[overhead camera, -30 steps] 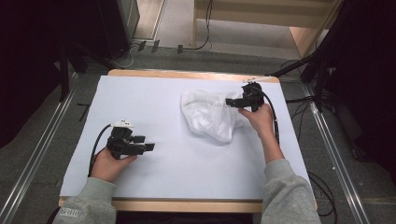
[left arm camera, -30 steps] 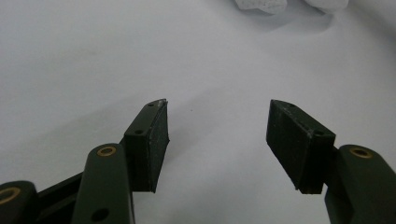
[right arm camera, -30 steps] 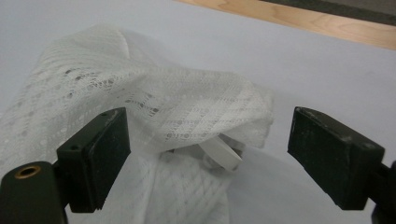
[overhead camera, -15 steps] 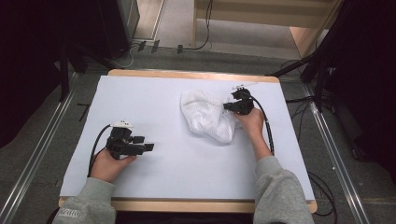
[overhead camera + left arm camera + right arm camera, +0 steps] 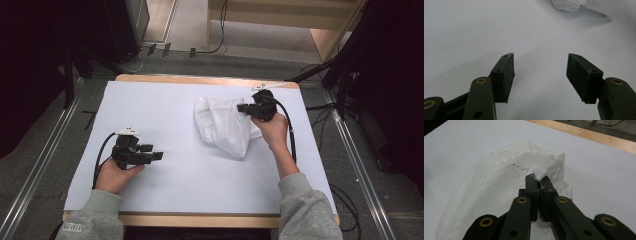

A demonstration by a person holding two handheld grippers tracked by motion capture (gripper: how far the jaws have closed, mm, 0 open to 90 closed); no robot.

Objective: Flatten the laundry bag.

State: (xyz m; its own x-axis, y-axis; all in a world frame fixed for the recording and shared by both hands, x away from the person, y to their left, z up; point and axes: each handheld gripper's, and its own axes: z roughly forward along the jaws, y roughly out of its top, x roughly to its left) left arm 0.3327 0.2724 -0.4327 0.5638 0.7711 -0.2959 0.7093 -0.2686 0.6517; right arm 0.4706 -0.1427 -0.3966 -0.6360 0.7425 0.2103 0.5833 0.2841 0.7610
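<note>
A crumpled white mesh cloth (image 5: 222,125) lies on the right half of the white table cover. My right gripper (image 5: 243,107) is at the cloth's upper right corner, pointing left, and is shut on a pinch of the mesh. The right gripper view shows the black jaws (image 5: 538,180) pressed together on a raised fold, with the cloth (image 5: 499,175) draping away from it. My left gripper (image 5: 157,156) rests low on the left side, far from the cloth, jaws open. In the left gripper view the pads (image 5: 540,72) stand wide apart over bare cover, with the cloth's edge (image 5: 574,5) far off.
A white cover (image 5: 175,100) lies over the wooden table, whose edge (image 5: 200,80) shows at the back and front. Cables trail from both grippers. Metal rails and grey floor flank the table; dark equipment stands at the far left and right.
My right gripper came in onto the cloth's right corner, took hold of it and has raised that corner a little. The left hand has stayed put.
</note>
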